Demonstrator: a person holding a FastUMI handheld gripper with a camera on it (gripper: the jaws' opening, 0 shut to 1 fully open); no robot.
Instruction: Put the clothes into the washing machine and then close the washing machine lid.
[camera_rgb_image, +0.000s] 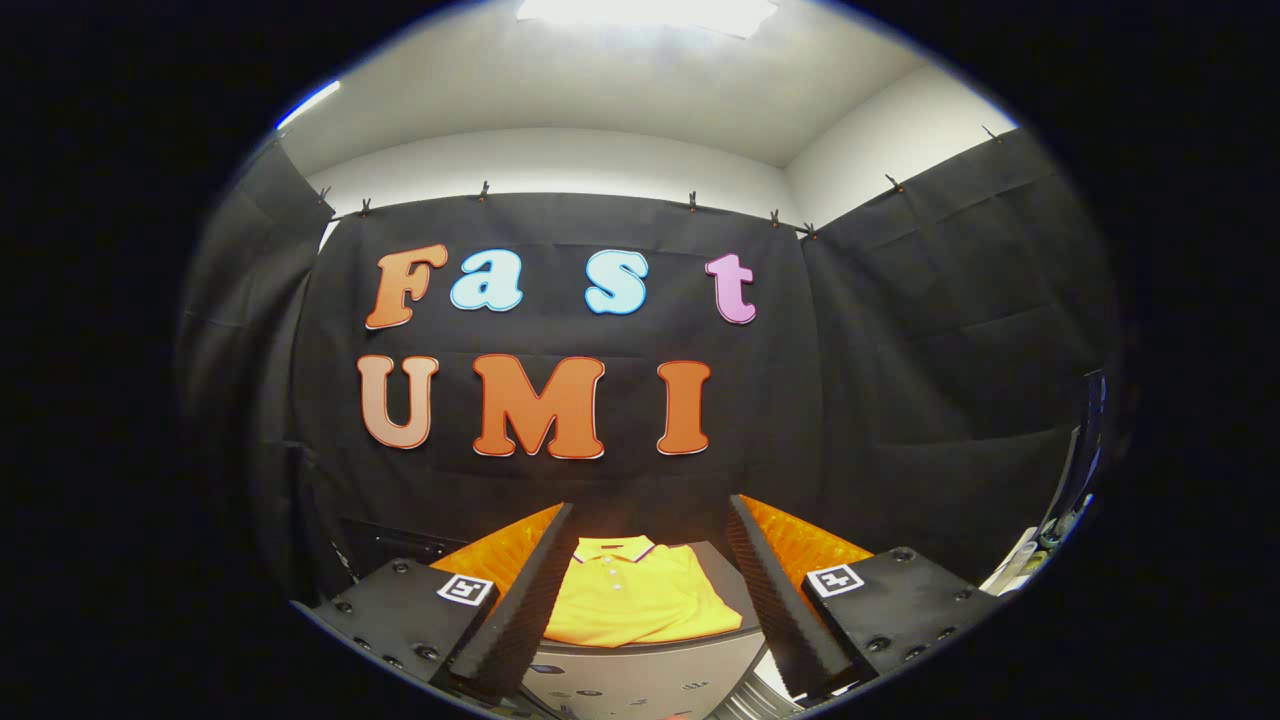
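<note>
**Tongs spread wide above folded shirt**

Tongs (645, 590) of the handheld gripper stand wide apart with nothing between their pads, aimed level at the black cloth wall (900, 380) of the booth. Below and just ahead of the fingers (520, 600) sits the washing machine (640, 680), its grey top showing under them. A folded yellow polo shirt (635, 595) lies flat on that top, framed between the two fingers and touching neither, its collar turned toward the wall.
</note>
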